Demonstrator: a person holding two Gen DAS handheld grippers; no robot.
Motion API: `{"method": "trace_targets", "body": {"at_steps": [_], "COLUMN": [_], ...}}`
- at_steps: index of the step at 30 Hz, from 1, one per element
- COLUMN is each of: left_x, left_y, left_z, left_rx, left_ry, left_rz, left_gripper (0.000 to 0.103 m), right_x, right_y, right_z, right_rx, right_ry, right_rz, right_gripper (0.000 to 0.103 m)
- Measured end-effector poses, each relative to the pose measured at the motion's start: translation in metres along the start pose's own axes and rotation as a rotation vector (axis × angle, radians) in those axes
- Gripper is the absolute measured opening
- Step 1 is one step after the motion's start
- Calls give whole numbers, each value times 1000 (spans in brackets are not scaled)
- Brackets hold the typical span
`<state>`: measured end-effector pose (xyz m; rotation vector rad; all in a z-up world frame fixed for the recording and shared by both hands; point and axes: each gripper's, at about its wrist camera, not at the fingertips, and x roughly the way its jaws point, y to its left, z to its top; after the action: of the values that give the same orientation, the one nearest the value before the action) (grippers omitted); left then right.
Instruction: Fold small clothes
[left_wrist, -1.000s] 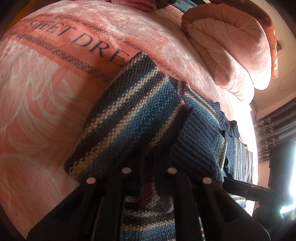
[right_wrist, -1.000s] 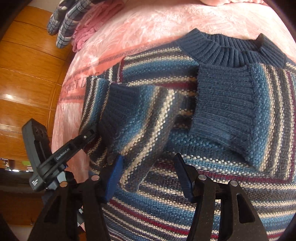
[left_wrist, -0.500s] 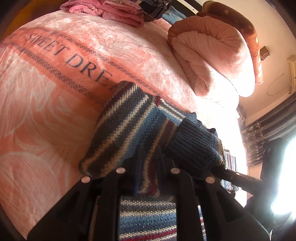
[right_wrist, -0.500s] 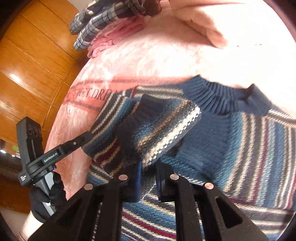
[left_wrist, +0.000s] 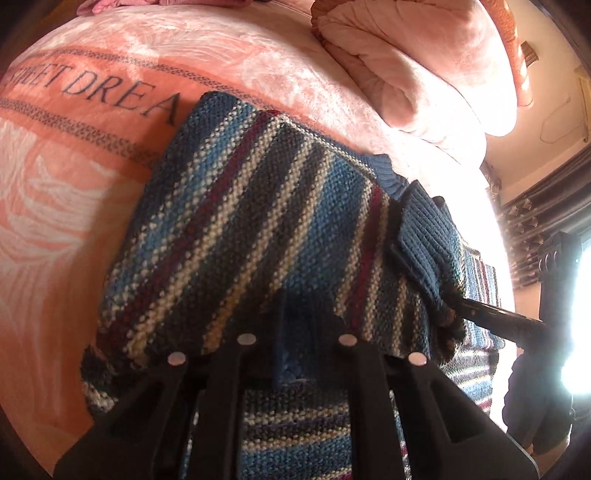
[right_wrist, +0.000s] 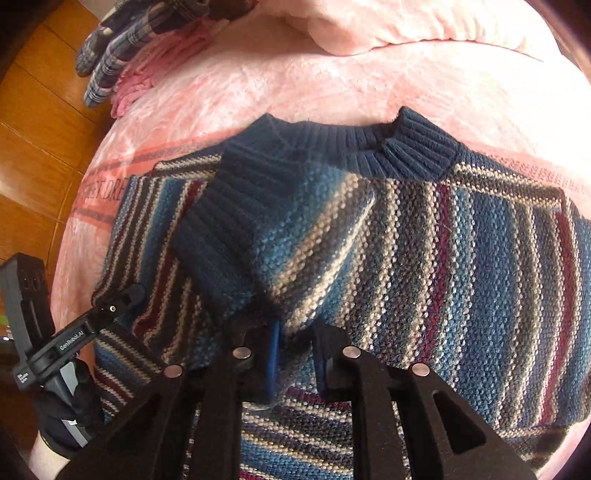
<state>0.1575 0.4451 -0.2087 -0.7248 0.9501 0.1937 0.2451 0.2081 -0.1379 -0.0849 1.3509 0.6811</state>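
A striped knit sweater in blue, cream and maroon lies on a pink blanket, dark blue collar at the far side. My right gripper is shut on the left sleeve, which lies folded across the chest with its ribbed cuff near the collar. My left gripper is shut on a fold of the sweater at its left edge, and fabric hides the fingertips. In the right wrist view the left gripper touches that edge. The left wrist view has the right gripper at the right.
The blanket carries dark lettering. A rolled pink duvet lies at the far end of the bed. A plaid and pink pile of clothes sits at the bed's far left corner, next to wooden panelling. Dark curtains hang beside a bright window.
My right gripper shut on the left sleeve and carried it across the chest toward the collar. My left gripper kept its hold, and the folded side now spreads wider before it.
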Motion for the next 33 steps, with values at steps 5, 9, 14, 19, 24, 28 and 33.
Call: {"method": "trace_targets", "body": {"at_steps": [5,9,14,19,24,28,33], "left_x": [1,-3,-17,-15,-12,-11,-12], "left_y": [1,0,-19,-17,-9,-5,-4], "left_z": [1,3,3,3,-1,0,-2], "left_rx": [4,-15,92,82,83,72,70], "left_ry": [4,15,-6,12,17,20,10], "left_rz": [-3,-18,38,29,24,22,17], "left_gripper": [9,14,43,44,44,44,44], "right_x": [2,-17,-57,-24,22,20,-27], "right_y": [-5,1,43,90,99,100,61], "right_z": [1,4,6,16,22,23,20], "right_rx": [20,-11,-166,-306,-307,-341,-203], "right_ry": [13,-15,-131,-37,56,24,-72], "right_rz": [16,-50,-99,-139,-195,-266,-129], "right_gripper": [16,39,52,54,54,18,12]}}
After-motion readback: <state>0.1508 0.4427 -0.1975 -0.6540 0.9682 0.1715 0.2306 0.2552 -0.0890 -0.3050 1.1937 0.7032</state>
